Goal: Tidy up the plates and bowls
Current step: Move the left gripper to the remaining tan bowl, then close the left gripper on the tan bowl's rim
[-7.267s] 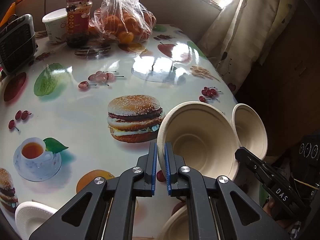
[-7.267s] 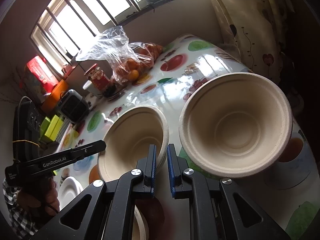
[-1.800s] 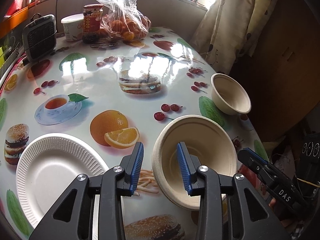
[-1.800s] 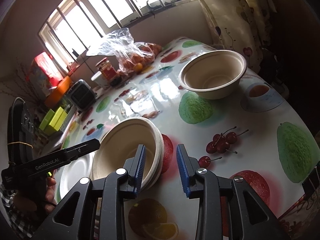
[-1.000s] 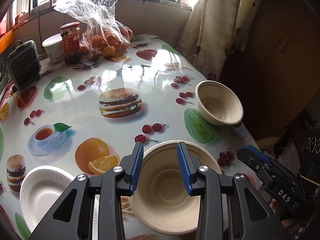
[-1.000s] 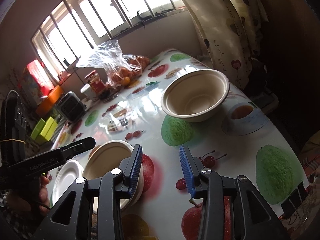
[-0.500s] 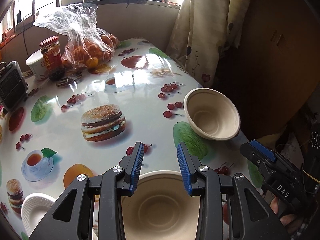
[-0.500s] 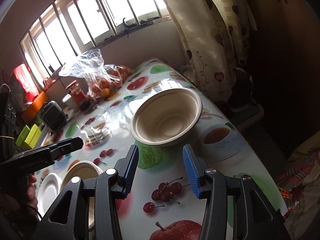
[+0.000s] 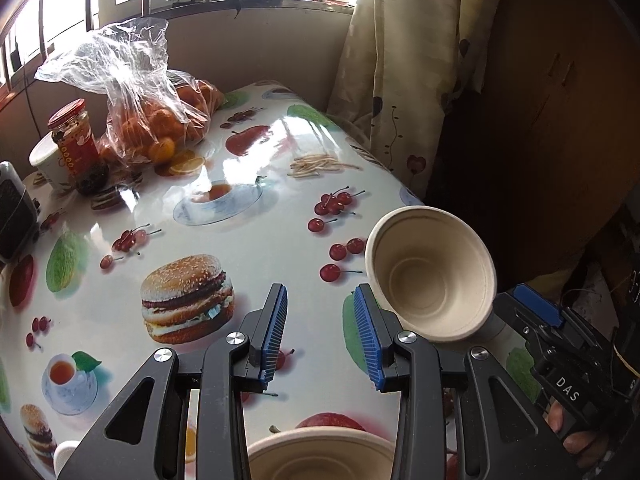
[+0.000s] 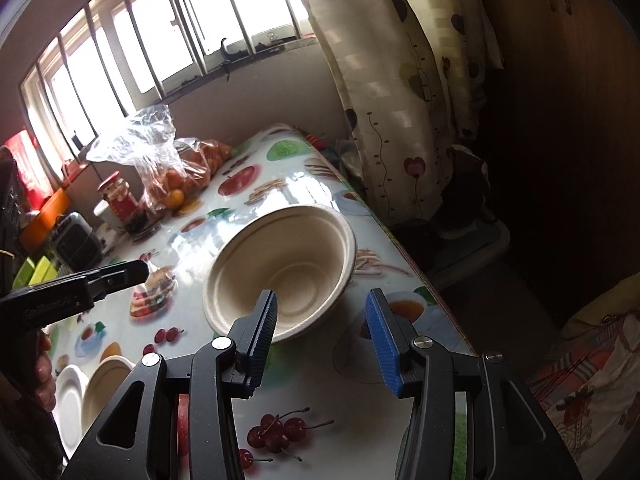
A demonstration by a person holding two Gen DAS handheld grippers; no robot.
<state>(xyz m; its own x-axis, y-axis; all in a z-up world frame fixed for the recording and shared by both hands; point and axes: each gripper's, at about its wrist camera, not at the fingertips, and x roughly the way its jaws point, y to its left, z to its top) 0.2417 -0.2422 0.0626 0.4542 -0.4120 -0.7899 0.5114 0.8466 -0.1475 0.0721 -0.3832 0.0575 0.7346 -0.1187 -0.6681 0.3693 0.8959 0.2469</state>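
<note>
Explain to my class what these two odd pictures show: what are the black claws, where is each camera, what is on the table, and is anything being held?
A person holds a two-finger gripper in each hand; each carries a wide-angle camera looking along its fingers. One view looks past the left gripper, the other past the right gripper. Both are open and hold nothing; the right one's jaws have just been opening. On the patterned table lie a lone beige bowl near the right gripper, a second bowl closer to the person, a white paper plate, a bag of oranges and a red-lidded jar.
</note>
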